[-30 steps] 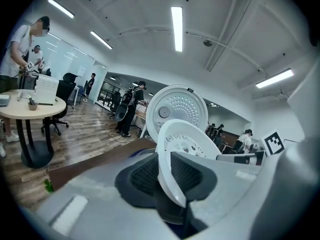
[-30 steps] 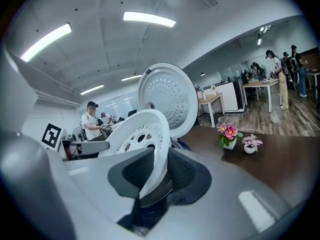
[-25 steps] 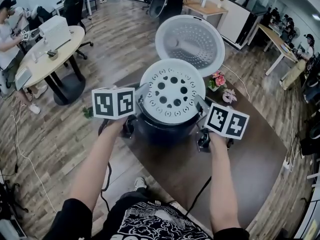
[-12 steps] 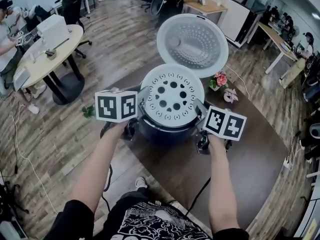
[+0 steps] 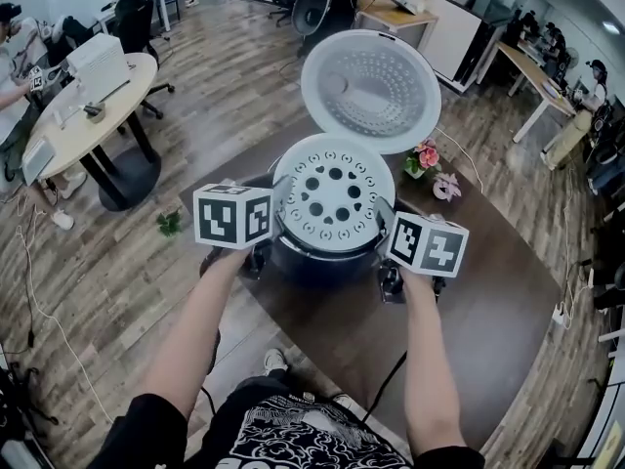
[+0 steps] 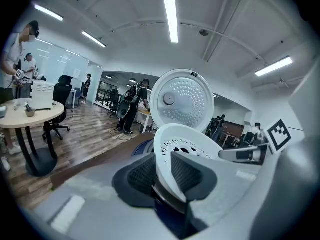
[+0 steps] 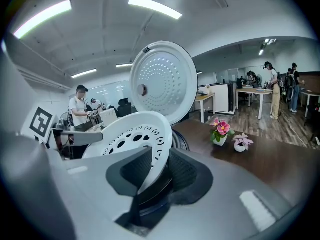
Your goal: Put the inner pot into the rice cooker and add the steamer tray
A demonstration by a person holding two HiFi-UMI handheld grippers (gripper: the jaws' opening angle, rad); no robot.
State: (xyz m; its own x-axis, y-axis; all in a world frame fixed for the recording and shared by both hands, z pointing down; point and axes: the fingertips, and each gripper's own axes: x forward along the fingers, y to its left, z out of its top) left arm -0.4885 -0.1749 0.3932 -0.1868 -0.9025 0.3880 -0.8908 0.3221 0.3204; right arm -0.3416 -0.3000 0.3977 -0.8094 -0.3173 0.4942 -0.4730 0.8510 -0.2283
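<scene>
The white steamer tray [image 5: 332, 195], round with many holes, lies level on top of the dark rice cooker [image 5: 322, 262]. The cooker's white lid [image 5: 369, 88] stands open behind it. My left gripper [image 5: 277, 206] is shut on the tray's left rim. In the left gripper view the rim [image 6: 187, 144] runs between the dark pads [image 6: 142, 176]. My right gripper [image 5: 387, 227] holds the opposite rim. Its jaws have just eased slightly wider, with the rim [image 7: 135, 134] still between the pads [image 7: 136, 171]. A dark metal edge [image 6: 167, 204] shows under the tray. The inner pot's inside is hidden.
The cooker stands on a brown table [image 5: 488, 320]. Two small flower pots [image 5: 425, 156] [image 5: 448, 186] sit to its right. A round table [image 5: 68, 125] with equipment stands far left, and a small green plant [image 5: 168, 223] lies on the wooden floor. People work at desks further back.
Both grippers stay at the tray's rim on either side. The tray and both marker cubes sit slightly closer together in the head view. Nothing was let go.
</scene>
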